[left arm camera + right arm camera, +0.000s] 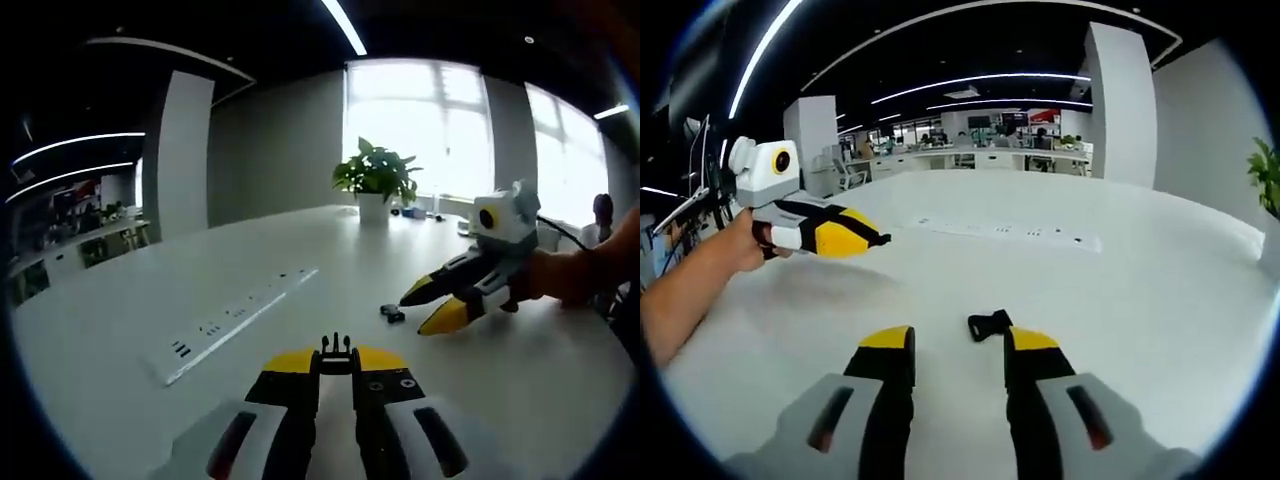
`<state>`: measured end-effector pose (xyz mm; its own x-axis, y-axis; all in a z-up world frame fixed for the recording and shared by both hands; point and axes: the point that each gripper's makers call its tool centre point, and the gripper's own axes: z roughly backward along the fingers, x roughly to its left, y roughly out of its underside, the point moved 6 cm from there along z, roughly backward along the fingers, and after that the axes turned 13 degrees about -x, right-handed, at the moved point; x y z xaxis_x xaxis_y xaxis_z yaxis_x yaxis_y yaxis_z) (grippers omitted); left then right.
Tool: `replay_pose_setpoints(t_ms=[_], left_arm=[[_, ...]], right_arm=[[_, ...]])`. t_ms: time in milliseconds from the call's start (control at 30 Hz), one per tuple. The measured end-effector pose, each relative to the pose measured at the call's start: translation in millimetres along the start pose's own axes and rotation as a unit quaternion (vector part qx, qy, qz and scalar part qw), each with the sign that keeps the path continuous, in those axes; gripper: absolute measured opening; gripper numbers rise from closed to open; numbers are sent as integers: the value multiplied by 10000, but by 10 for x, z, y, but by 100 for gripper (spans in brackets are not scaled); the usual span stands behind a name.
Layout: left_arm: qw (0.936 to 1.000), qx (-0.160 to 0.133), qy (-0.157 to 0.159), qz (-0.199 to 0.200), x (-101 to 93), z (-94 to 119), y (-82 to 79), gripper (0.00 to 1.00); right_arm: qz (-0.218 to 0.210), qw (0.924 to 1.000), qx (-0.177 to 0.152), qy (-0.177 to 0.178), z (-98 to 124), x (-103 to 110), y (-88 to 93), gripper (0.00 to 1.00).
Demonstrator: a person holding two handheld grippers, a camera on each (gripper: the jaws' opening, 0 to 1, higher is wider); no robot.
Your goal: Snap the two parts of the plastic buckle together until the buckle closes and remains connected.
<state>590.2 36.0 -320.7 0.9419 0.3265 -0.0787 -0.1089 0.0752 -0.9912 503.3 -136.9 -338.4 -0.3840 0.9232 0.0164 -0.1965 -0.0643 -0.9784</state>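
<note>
Our left gripper (pixel 336 362) clamps a small black pronged plastic buckle part (pixel 336 354). Our right gripper (pixel 960 345) hangs open beside the other black plastic buckle piece (pixel 989 325) on the white table (pixel 1160 300).

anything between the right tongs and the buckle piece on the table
Nothing visible. The loose buckle piece lies on bare table just ahead of the open right tongs, near the right-hand tip. The left tongs, holding the other piece, are off to the side.

White table (pixel 150 300): recessed power strip (pixel 235 320), black buckle part (pixel 392 314), potted plant (pixel 375 180) at far edge.
</note>
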Motion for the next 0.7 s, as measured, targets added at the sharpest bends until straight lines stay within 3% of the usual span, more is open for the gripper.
replay_pose_setpoints(t_ms=[700], left_arm=[[10000,60,53,35,-42,23,43,10]], right_arm=[[21,9999,48,140,-140,-148,20,33]])
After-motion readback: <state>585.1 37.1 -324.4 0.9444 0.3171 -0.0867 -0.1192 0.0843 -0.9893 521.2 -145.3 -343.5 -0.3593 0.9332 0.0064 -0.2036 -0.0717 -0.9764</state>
